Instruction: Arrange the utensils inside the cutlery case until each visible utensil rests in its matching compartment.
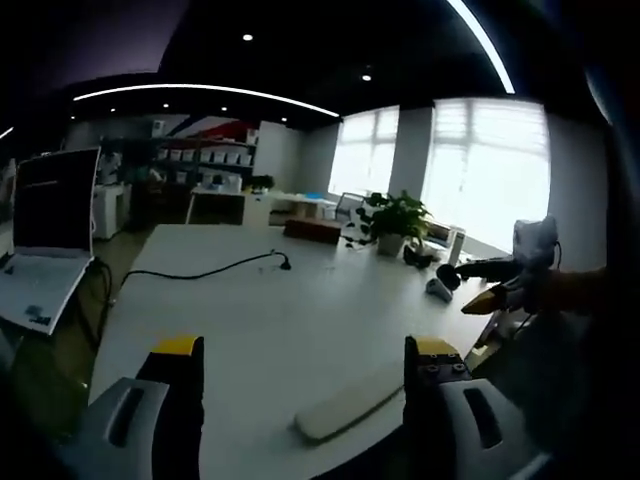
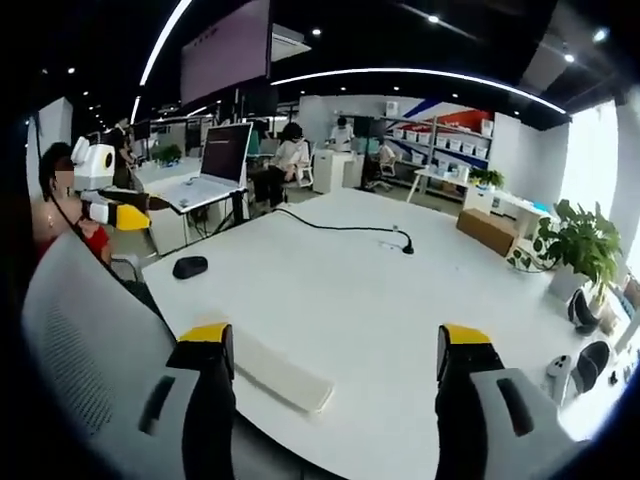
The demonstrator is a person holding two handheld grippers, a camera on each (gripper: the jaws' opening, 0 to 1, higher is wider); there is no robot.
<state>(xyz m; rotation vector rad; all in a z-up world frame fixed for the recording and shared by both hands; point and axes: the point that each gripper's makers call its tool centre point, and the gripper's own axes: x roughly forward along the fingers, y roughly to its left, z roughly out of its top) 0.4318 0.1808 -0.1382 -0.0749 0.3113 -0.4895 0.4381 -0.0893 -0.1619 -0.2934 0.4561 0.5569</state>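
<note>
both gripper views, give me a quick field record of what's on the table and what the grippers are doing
surface: white table
near edge: flat pale case, closed, lying flat
utensils: none visible
cable: black cable across the table
mouse: black mouse near the edge
plant: potted plant at the far side
left gripper: open, holding nothing
right gripper: open, holding nothing

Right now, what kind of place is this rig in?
Likely an open-plan office or lab: a long white table with a laptop nearby, shelving along the back wall, and people seated at desks.
</note>
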